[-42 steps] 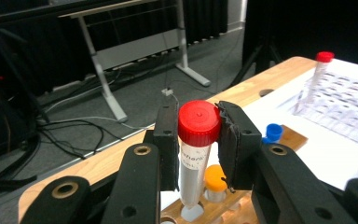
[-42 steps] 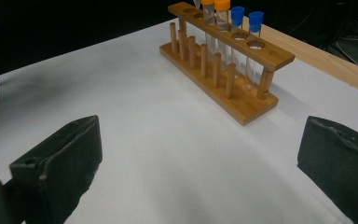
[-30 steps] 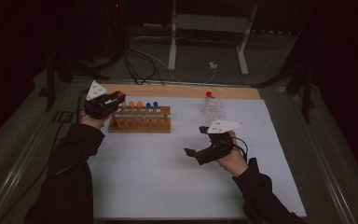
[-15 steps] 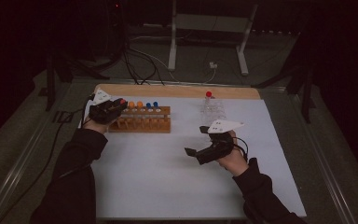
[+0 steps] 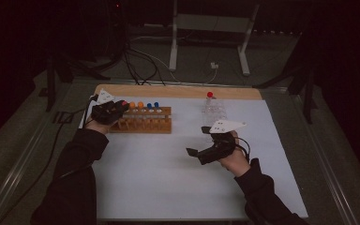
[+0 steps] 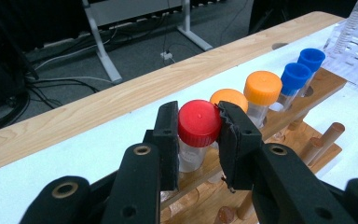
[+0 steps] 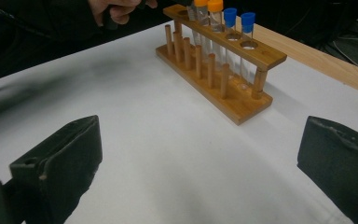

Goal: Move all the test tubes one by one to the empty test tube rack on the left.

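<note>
A wooden tube rack point(image 5: 143, 123) stands at the back left of the white mat point(image 5: 168, 183). It holds two orange-capped tubes point(image 6: 262, 88) and two blue-capped tubes point(image 6: 303, 67). My left gripper point(image 6: 198, 135) is shut on the red cap of a clear tube point(image 6: 198, 122) at the rack's point(image 6: 307, 100) near end. The tube's lower part drops towards the rack top, and the jaws hide the hole. In the high view the left gripper point(image 5: 122, 108) sits at the rack's left end. My right gripper point(image 5: 194, 153) hovers open over the mat's middle right, nothing between its jaws point(image 7: 200, 154), facing the rack point(image 7: 223, 65).
A clear plastic rack point(image 5: 214, 111) with one red-capped tube point(image 5: 210, 94) stands behind the right gripper. A wooden strip point(image 5: 178, 91) edges the table's far side. Beyond it lie cables and the legs of a metal stand point(image 5: 173, 51) on the floor.
The left gripper has sunk slightly towards the rack's left end with the red-capped tube in its jaws. The right gripper has stayed where it was.
</note>
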A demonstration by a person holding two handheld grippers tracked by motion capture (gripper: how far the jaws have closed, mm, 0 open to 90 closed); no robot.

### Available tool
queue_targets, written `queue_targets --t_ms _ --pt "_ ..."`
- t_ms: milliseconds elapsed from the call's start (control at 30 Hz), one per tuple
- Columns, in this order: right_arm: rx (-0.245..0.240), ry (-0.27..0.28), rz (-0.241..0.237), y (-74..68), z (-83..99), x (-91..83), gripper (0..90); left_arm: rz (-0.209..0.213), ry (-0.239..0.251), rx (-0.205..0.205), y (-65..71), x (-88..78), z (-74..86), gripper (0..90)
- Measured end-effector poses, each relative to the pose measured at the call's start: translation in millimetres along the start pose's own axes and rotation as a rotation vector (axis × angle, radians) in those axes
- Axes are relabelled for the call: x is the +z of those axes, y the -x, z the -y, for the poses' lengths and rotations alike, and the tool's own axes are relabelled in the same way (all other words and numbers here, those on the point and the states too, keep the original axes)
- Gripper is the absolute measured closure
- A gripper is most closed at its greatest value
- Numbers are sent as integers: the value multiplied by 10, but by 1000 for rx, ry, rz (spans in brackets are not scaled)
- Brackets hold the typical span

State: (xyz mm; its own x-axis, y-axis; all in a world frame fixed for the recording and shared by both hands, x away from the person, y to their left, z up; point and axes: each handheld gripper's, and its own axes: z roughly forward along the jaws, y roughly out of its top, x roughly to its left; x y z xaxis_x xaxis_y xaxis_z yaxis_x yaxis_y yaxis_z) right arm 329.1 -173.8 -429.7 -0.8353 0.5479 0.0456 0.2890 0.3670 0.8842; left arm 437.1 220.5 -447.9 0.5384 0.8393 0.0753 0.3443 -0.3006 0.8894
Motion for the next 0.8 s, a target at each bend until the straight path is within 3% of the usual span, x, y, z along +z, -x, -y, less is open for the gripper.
queue_targets --t_ms 800 --pt "19 3 5 42 8 -8 0 30 -103 31 -43 12 -131 718"
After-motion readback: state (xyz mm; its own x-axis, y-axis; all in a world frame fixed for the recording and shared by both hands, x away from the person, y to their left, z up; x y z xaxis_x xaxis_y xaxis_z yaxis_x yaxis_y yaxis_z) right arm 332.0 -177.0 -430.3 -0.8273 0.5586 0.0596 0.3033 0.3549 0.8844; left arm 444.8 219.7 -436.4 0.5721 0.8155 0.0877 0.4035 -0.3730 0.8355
